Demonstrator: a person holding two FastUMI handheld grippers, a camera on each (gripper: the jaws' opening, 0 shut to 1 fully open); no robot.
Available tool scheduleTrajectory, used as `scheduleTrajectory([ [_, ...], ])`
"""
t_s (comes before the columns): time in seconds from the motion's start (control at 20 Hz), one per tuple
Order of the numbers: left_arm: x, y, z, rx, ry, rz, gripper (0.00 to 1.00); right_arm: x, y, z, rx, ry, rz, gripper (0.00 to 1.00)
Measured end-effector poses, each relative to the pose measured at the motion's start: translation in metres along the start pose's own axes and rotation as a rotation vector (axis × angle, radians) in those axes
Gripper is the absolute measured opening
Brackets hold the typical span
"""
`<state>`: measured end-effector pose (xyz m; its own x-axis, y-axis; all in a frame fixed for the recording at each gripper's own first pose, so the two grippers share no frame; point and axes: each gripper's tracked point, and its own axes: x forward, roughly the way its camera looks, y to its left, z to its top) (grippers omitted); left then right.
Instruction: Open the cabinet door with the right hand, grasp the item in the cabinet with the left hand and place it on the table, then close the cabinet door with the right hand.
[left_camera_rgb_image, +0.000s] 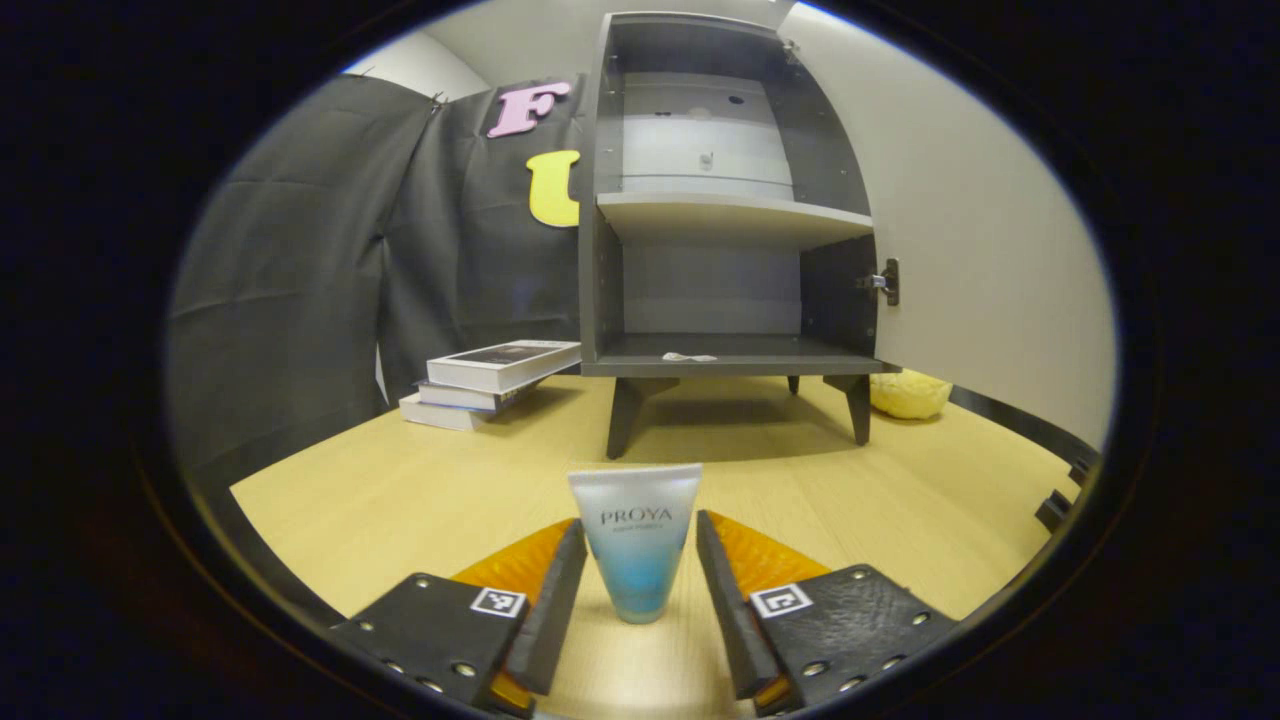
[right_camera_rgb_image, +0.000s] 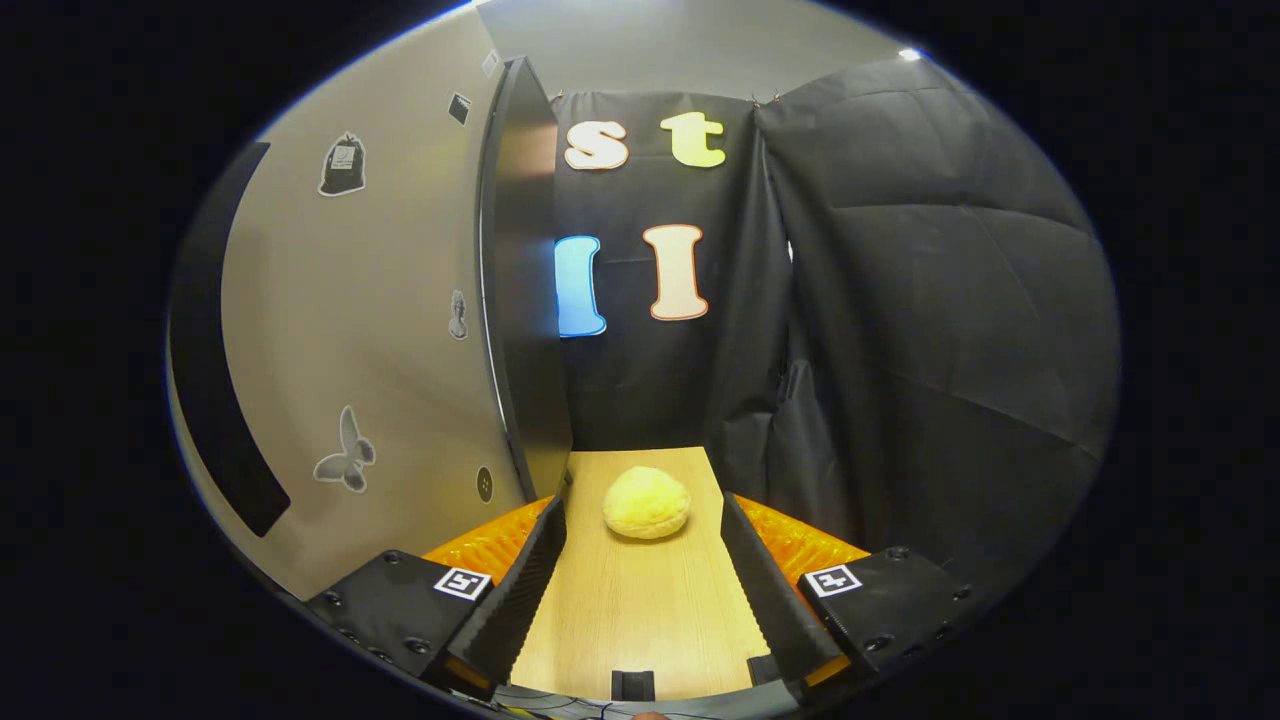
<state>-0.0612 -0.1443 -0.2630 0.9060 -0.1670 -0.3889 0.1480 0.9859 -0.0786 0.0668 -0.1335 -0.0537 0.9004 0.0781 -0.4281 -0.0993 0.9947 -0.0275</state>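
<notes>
A white-and-blue tube (left_camera_rgb_image: 636, 540) stands upright, cap down, on the wooden table (left_camera_rgb_image: 400, 490). My left gripper (left_camera_rgb_image: 640, 530) is shut on it, a finger pressing each side. Behind it the grey cabinet (left_camera_rgb_image: 600, 250) stands with its door (left_camera_rgb_image: 960, 250) swung wide to the right. Both shelves are bare except for a small white scrap (left_camera_rgb_image: 688, 357) on the lower one. In the right gripper view my right gripper (right_camera_rgb_image: 640, 515) is open and holds nothing. It sits just right of the door's free edge (right_camera_rgb_image: 520, 300), with the door's stickered face (right_camera_rgb_image: 380, 300) to its left.
A stack of books (left_camera_rgb_image: 495, 380) lies left of the cabinet. A soft yellow lump (right_camera_rgb_image: 646, 503) rests on the table (right_camera_rgb_image: 620, 620) ahead of the right gripper, and appears as the yellow lump (left_camera_rgb_image: 908, 393) below the door. Black cloth walls enclose the booth.
</notes>
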Motion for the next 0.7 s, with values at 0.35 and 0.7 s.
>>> scheduleTrajectory([
  [0.35, -0.028, 0.013, 0.055, 0.054, -0.048, 0.058, 0.77, -0.010, 0.000, 0.024, 0.007, -0.058, 0.018, 0.98],
  [0.7, -0.043, 0.038, 0.149, 0.075, -0.103, 0.038, 0.76, -0.051, 0.002, 0.053, 0.041, -0.144, -0.059, 0.98],
])
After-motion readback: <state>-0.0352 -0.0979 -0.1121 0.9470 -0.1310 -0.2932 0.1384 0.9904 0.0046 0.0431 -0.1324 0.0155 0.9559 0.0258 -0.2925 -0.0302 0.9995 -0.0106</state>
